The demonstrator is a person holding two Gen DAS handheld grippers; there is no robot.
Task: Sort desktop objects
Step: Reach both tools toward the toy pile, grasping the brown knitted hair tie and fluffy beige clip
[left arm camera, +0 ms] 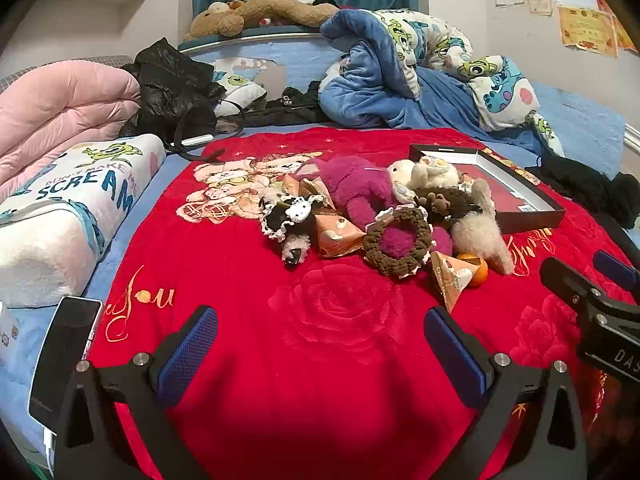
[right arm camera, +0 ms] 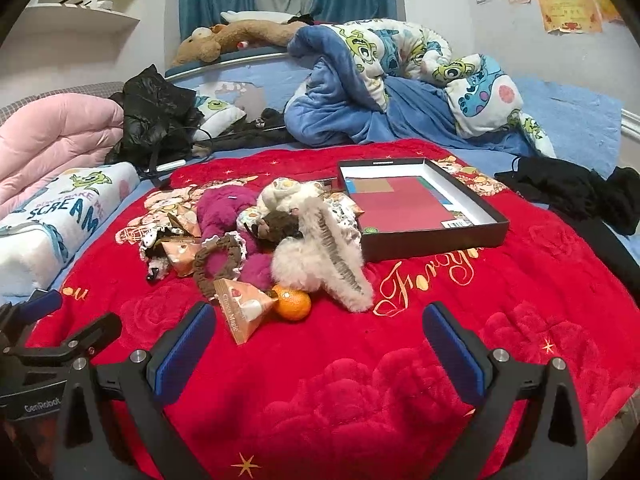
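Observation:
A heap of small things lies on the red blanket (left arm camera: 248, 280): a magenta plush (left arm camera: 356, 192), a brown scrunchie (left arm camera: 398, 240), a fluffy white hair claw (right arm camera: 320, 256), an orange (right arm camera: 294, 304), pyramid snack packets (right arm camera: 242, 308) and a black-and-white lace clip (left arm camera: 286, 216). An open black box (right arm camera: 420, 208) with a red inside sits right of the heap. My left gripper (left arm camera: 320, 344) is open and empty, short of the heap. My right gripper (right arm camera: 318, 340) is open and empty, just in front of the orange; it also shows in the left wrist view (left arm camera: 592, 276).
A phone (left arm camera: 64, 356) lies at the blanket's left edge. A white "SCREAM" pillow (left arm camera: 72, 208) and pink quilt (left arm camera: 60, 108) lie left. A black jacket (left arm camera: 172, 84), blue bedding (left arm camera: 400, 80) and black cloth (right arm camera: 572, 192) lie behind and right.

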